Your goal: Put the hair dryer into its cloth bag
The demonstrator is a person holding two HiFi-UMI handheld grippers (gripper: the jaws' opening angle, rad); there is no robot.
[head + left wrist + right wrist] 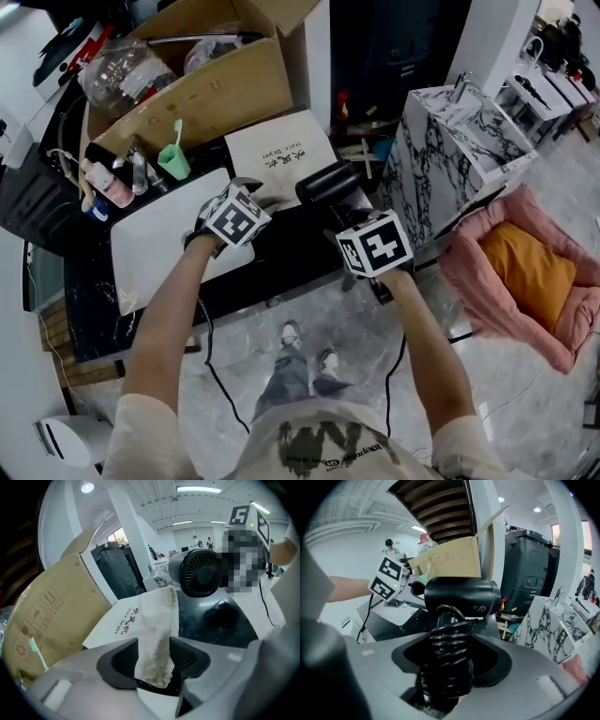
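In front of the brown cardboard box, the left gripper pinches the off-white cloth bag — seemingly its mouth hem — while the right gripper clamps the black cord-wrapped hair dryer.

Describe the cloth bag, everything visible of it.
The cloth bag is off-white, soft woven-looking fabric, printed with dark characters and the words Hair Dryer. It lies mostly flat on the dark counter, beside the cardboard box. Its gathered, ruffled mouth edge is raised and pinched, crumpled, between the pads of the left claw. The black rear grille of the hair dryer hangs close to that edge; whether they touch cannot be told.
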